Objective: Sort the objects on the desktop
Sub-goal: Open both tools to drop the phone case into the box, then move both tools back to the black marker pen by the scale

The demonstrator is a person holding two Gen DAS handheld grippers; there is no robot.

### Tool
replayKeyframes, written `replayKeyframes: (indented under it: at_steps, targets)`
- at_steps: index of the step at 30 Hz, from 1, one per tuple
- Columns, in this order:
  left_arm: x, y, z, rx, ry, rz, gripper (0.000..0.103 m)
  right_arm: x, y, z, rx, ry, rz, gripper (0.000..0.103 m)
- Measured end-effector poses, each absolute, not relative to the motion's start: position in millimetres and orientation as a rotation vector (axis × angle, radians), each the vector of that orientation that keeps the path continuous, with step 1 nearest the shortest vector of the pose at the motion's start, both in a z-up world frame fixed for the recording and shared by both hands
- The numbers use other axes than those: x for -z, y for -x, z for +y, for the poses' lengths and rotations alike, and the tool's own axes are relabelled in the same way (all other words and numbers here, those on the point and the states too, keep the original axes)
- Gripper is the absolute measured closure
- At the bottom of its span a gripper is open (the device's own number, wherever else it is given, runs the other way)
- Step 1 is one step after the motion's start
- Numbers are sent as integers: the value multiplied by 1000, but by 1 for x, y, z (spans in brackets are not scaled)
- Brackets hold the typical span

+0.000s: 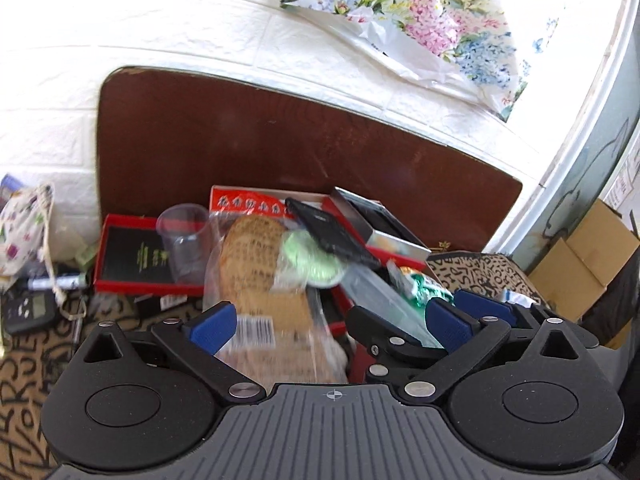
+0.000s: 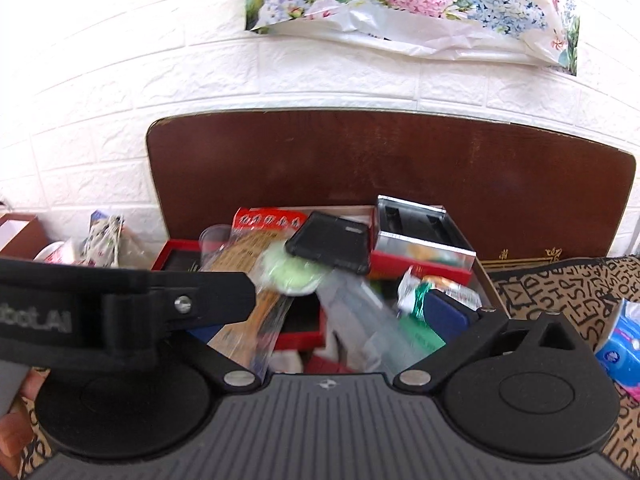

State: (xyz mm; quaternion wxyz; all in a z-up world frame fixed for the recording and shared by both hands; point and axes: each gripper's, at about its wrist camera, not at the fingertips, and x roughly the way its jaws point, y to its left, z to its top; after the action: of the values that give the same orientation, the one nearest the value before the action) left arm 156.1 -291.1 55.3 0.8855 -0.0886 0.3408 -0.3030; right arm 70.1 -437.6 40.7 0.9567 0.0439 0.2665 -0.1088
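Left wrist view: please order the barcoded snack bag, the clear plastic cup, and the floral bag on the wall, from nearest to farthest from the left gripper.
1. Barcoded snack bag: lies right between the open fingers of the left gripper, nearest.
2. Clear plastic cup: farther back, left of centre, over the red box.
3. Floral bag: on the white wall, upper right, farthest.

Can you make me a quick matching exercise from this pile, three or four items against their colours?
Things:
1. phone case
2. plastic cup
3. round disc
4. open box

Colours:
A. pale green
B. silver
C. black
D. clear

Pairs: 1-C, 2-D, 3-A, 4-B
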Motion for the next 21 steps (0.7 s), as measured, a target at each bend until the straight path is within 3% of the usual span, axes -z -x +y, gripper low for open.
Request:
replayKeyframes:
  at_steps: [21]
  targets:
    - [0, -50, -168, 544, 260, 708, 0, 5, -1, -309, 77, -103, 608, 0]
